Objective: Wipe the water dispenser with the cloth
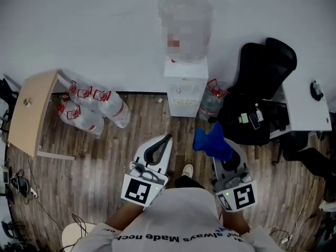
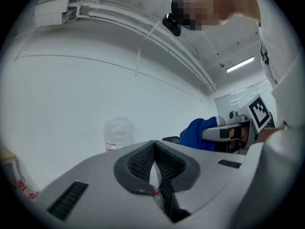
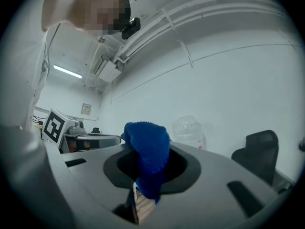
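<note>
My right gripper (image 1: 220, 150) is clamped on the blue cloth (image 1: 211, 142), which bunches out past the jaws. My left gripper (image 1: 166, 138) is closed on nothing. The dispenser (image 1: 185, 88) stands far ahead at the wall, well apart from both. I think the loose bunch could snag a tap or pull free under pressure, and a wide sweep could knock the bottle (image 1: 211, 103) just right of the dispenser.

White wall (image 1: 79, 30) at the back, wood plank floor (image 1: 105, 156). Light wooden table (image 1: 29, 112) at left, with a pile of empty water bottles (image 1: 89, 109) just beside it along the wall. Black office chair (image 1: 262, 72) at right, next to a white desk (image 1: 307, 106). Cables (image 1: 21, 185) on the floor at far left. White pipes (image 2: 143, 23) run along the ceiling, strip light (image 2: 239, 65) lit.
</note>
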`<state>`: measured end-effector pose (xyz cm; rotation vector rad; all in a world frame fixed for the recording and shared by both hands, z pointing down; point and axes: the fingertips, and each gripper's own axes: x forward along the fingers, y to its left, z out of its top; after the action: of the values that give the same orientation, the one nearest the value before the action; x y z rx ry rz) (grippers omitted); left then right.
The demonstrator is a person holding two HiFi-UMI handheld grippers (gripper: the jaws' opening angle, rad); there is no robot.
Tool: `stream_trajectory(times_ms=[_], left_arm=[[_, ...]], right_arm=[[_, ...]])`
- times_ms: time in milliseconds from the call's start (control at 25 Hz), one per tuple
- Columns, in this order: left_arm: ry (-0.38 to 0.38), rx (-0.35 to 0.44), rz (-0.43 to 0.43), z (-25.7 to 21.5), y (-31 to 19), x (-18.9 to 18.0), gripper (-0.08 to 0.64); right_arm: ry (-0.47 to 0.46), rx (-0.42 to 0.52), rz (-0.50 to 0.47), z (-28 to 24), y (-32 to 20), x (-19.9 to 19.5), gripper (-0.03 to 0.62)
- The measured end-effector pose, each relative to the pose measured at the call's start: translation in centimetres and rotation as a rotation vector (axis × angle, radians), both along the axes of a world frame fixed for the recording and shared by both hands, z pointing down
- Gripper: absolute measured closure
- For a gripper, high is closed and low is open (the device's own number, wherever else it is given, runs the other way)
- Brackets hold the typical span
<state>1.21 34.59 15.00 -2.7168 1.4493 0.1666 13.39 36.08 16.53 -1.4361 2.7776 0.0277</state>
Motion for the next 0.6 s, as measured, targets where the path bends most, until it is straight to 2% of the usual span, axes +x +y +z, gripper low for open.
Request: stream_trajectory(times_ms=[320,600], left_arm=[[-0.007,-0.008,-0.028,0.2,-5.5,3.2,0.540],[-0.014,-0.047,-0.073,1.5,-8.2,3.1,0.540]], right_arm=[[-0.006,-0.011,-0.028,0.4,-5.6,3.4,0.506],[-0.007,-0.035,-0.056,1.5,-8.9,3.7,0.506]])
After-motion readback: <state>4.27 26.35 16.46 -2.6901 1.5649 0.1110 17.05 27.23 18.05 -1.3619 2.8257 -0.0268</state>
